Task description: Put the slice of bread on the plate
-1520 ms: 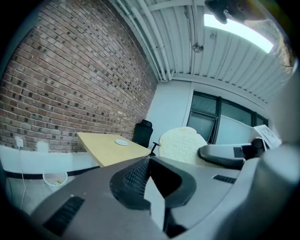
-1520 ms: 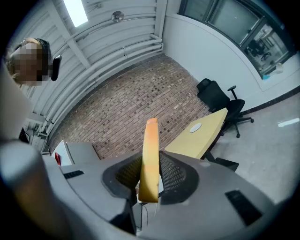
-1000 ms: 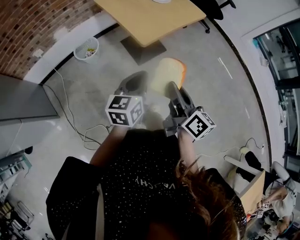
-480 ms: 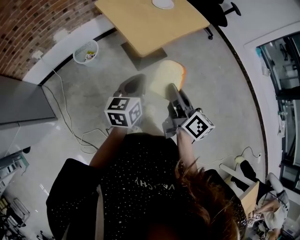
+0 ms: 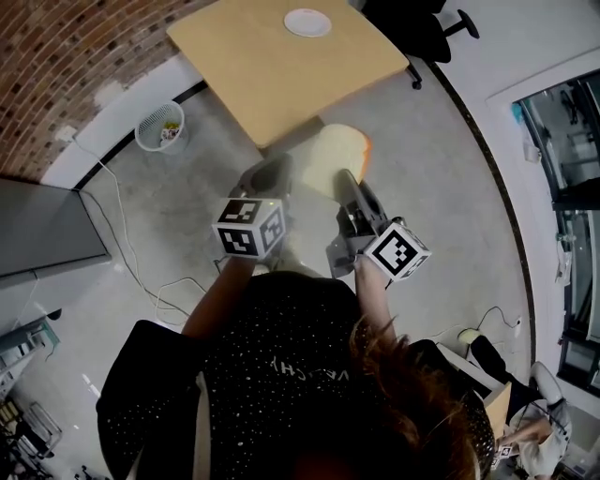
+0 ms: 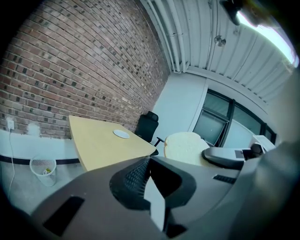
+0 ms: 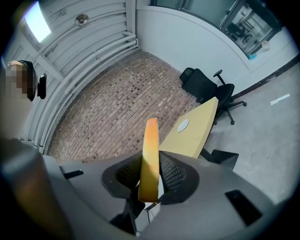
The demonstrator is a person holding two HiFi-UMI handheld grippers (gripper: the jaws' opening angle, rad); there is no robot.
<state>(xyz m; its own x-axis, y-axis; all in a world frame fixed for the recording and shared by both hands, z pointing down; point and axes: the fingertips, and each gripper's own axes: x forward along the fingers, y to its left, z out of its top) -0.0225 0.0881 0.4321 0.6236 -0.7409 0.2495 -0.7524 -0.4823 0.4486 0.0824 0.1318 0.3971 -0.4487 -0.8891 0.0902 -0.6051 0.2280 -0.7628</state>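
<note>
My right gripper (image 5: 349, 184) is shut on a slice of bread (image 5: 336, 159), held on edge over the grey floor just short of the table's near corner. In the right gripper view the slice (image 7: 150, 154) stands upright between the pads, its orange crust facing me. A small white plate (image 5: 307, 22) lies on the far part of the wooden table (image 5: 272, 75); the same plate (image 7: 183, 124) shows beyond the bread. My left gripper (image 5: 267, 174) hovers beside the right one, shut with nothing in it (image 6: 149, 161). The left gripper view also shows the bread (image 6: 185, 145) and the plate (image 6: 121, 134).
A white wastebasket (image 5: 159, 125) stands by the brick wall left of the table. A black office chair (image 5: 412, 28) sits behind the table's right side. Cables (image 5: 141, 253) trail over the floor at the left. Glass partitions run along the right.
The table and plate have come closer and further into view as both grippers moved toward them. The bread stays clamped in the right gripper.
</note>
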